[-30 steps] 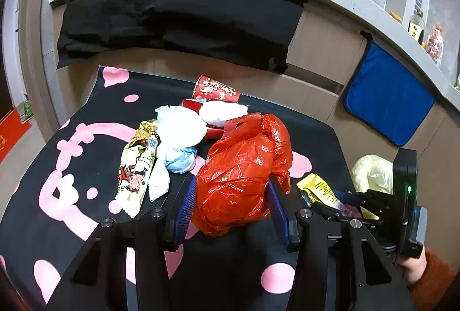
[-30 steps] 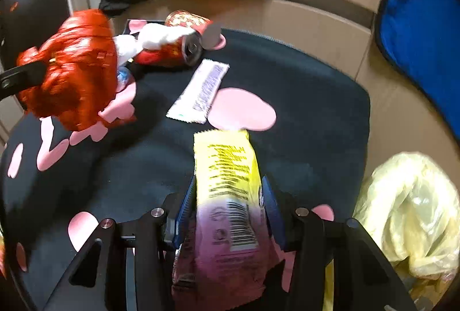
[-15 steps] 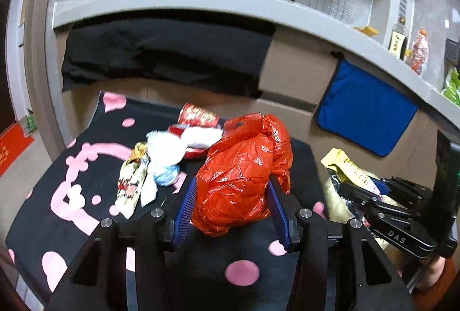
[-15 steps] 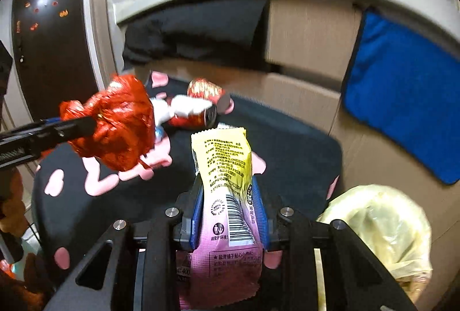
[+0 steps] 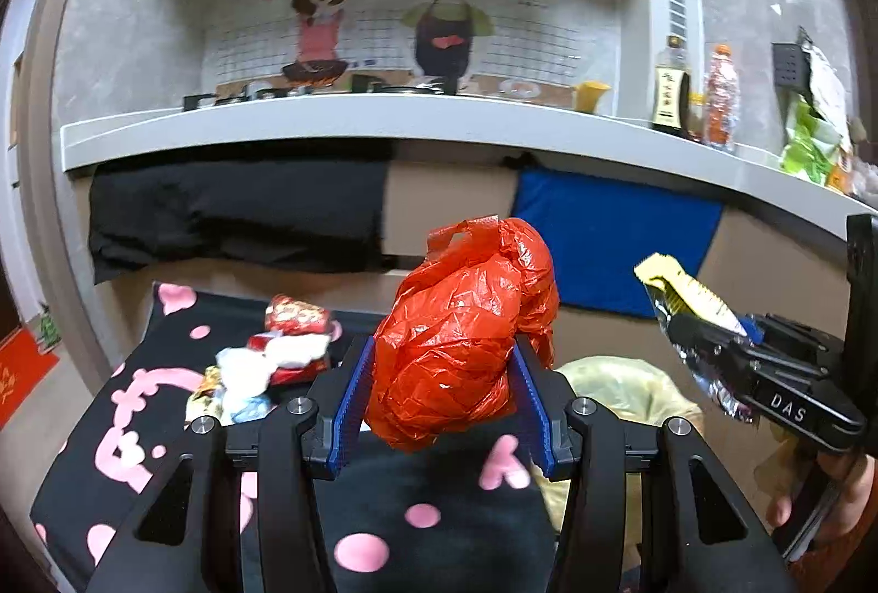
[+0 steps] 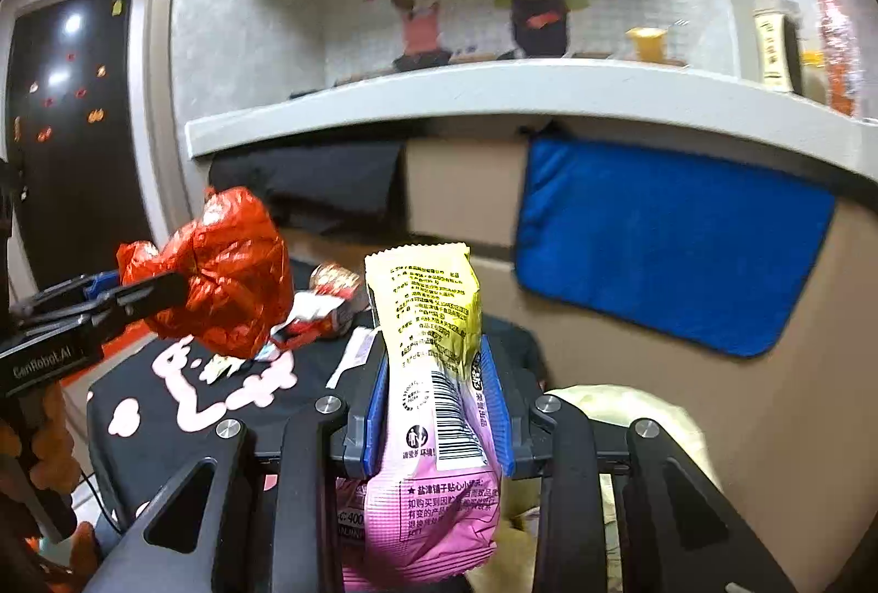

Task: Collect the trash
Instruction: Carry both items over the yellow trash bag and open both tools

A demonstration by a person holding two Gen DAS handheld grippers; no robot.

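My left gripper [image 5: 442,406] is shut on a crumpled red plastic bag [image 5: 466,329] and holds it high above the black table with pink shapes [image 5: 137,434]. My right gripper [image 6: 433,406] is shut on a yellow and pink snack wrapper [image 6: 428,351], also lifted. The right gripper shows at the right of the left wrist view [image 5: 708,346] with the wrapper [image 5: 686,297]. The left gripper and the red bag [image 6: 219,275] show at the left of the right wrist view. A bin lined with a yellowish bag [image 5: 620,390] sits below and between the grippers; it also shows in the right wrist view [image 6: 631,412].
A pile of trash stays on the table: a red can [image 5: 296,318], white tissue [image 5: 258,368], a snack wrapper [image 5: 203,395] and a white wrapper [image 6: 351,357]. A grey counter [image 5: 384,121] runs behind, with a black cloth [image 5: 236,209] and a blue towel [image 5: 609,236] hanging.
Both grippers have risen from the table with their loads still held. The view tilts up to the counter and wall, and the lined bin now lies just beyond the left gripper's tips.
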